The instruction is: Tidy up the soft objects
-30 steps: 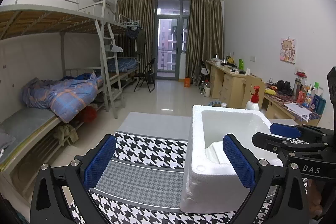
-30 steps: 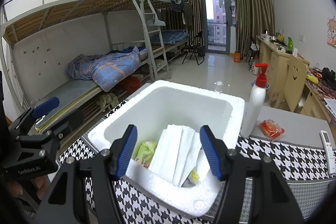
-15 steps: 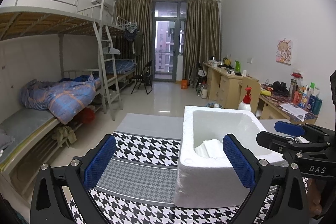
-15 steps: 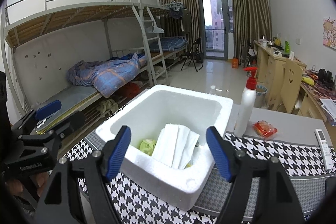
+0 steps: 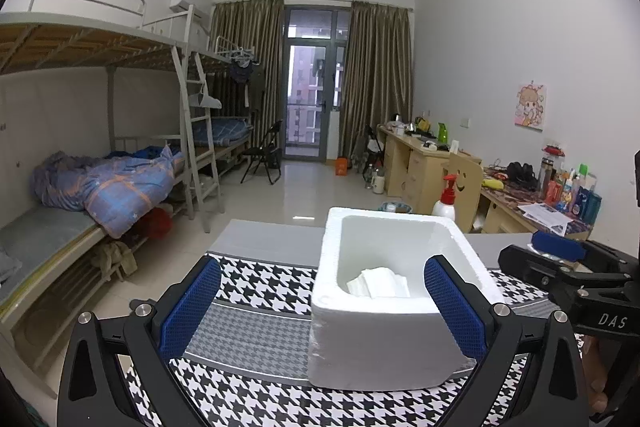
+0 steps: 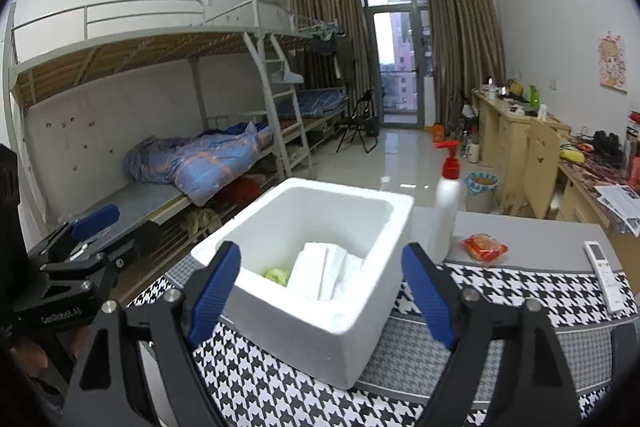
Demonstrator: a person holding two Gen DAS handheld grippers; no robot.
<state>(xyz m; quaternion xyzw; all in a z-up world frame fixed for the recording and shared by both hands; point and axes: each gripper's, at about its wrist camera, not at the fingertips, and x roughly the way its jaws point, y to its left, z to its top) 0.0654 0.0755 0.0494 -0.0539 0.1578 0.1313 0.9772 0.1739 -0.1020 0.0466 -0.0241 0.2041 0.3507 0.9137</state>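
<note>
Dorm room w/ metal bunk beds on the left, a curtained balcony door at the far end, desks along the right wall; in front, a table under a black-and-white houndstooth cloth (image 6: 500,291). On the cloth stands a white foam box (image 6: 320,331), open-topped, thick-walled, w/ a grainy surface; inside lie folded white cloths (image 6: 324,269), limp and layered, beside a small green soft item (image 6: 278,275). Left gripper (image 5: 320,303) has its blue ribbed pads spread wide w/ nothing between them, just short of the box. Right gripper (image 6: 320,301) is opening; its pads flank the near corner of the box but press on nothing. Right of the box: a white pump bottle (image 6: 448,211) w/ red head, tall and narrow; a red crinkly packet (image 6: 484,247); a white remote (image 6: 604,273).

Likely risks: the foam box looks light, so a nudge from either gripper could slide or tip it; the bottle stands just beside the box and could topple if the box shifts; the packet may slip or crush in the pads.
</note>
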